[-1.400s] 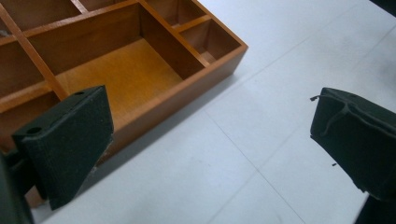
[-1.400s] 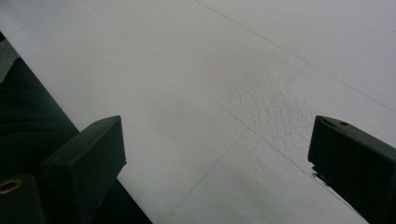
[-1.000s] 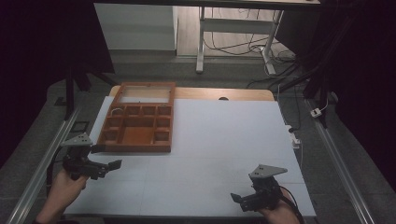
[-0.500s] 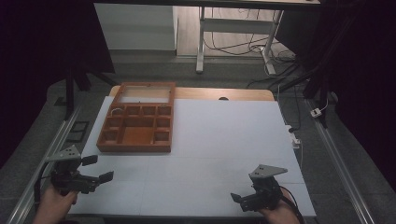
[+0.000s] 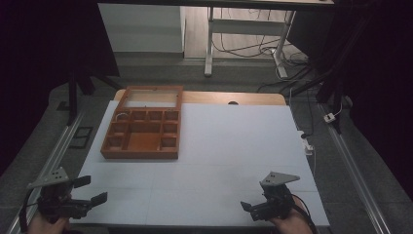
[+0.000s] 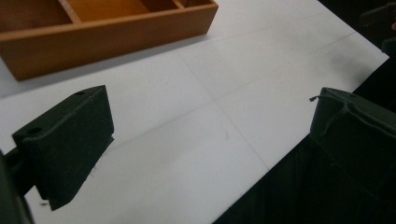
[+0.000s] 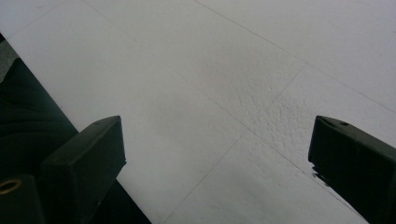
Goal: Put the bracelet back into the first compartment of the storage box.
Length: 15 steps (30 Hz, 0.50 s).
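1. Writing: no brand, label or lettering can be read on any item.
2. Wooden compartment tray (image 5: 142,130): lies flat on the far-left part of the white surface (image 5: 229,146); divided into small cells around a larger central one, with an open frame section at its far end. Its near wall (image 6: 107,37) appears at the top of the left gripper view.
3. White surface: faint seam lines cross it; a wide bare stretch runs from the tray to the right edge and to the near edge.
4. Left tongs (image 5: 86,190): at the near-left corner, over the surface's edge, jaws wide apart, gripping nothing; well apart from the tray.
5. Right tongs (image 5: 253,207): at the near edge, right of centre, jaws wide apart, empty, above bare surface.
6. Hands: left hand (image 5: 46,225) and right hand (image 5: 291,225) enter from the bottom, each gripping its tool low.
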Motion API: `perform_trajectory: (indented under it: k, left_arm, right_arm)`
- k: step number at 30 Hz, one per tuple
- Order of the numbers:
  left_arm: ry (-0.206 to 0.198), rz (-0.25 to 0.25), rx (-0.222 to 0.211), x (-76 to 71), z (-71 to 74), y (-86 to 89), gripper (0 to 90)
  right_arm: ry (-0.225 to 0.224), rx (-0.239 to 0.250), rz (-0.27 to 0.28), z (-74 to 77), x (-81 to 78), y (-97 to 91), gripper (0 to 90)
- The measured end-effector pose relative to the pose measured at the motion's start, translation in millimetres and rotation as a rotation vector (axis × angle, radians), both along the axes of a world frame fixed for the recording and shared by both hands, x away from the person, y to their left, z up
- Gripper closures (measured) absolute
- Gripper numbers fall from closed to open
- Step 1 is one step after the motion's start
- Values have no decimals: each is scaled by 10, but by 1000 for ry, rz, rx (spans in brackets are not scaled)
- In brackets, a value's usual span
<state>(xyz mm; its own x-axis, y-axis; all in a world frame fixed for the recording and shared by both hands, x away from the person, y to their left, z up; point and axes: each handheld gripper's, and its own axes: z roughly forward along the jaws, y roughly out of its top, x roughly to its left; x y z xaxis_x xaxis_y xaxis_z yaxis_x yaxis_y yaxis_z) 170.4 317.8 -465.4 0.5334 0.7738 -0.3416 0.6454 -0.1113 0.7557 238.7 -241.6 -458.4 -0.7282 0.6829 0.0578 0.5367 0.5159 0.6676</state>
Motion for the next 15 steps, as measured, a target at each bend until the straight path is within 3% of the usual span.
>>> perform_trajectory:
  k: [9,15]
  left_arm:
    - [20,21,21,-142,-122,47,0]
    - [50,36,75,-205,-177,54,0]
  right_arm:
    - [1,-3,-3,1,0,0,34]
    - [2,-2,-4,1,0,5,34]
